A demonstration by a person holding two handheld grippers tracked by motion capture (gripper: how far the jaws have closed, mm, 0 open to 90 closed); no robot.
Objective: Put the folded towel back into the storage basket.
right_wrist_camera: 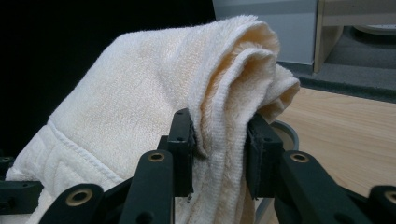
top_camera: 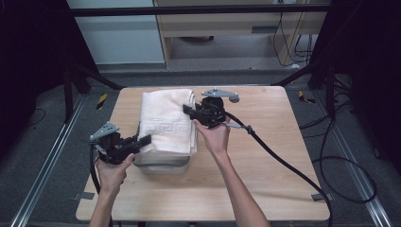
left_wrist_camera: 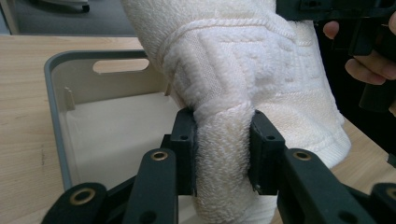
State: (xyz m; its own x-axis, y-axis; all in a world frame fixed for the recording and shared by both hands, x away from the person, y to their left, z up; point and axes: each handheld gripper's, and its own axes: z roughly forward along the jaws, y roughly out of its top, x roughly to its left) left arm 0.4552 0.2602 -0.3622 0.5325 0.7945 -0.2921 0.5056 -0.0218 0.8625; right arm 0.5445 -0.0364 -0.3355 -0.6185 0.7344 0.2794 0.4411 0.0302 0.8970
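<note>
Two grippers, left gripper and right gripper, clamp our folded towel above the bin; soft, light and floppy, we judge, so thick folded edges grip best.

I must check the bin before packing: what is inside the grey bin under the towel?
The grey bin shows a bare pale floor near one wall. The white towel, held by both tongs, covers the rest, so that part is hidden.

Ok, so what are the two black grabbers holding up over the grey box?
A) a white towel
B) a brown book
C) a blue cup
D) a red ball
A: the left gripper and the right gripper each pinch a fold of the white towel, which hangs over the grey box on the table.
</note>
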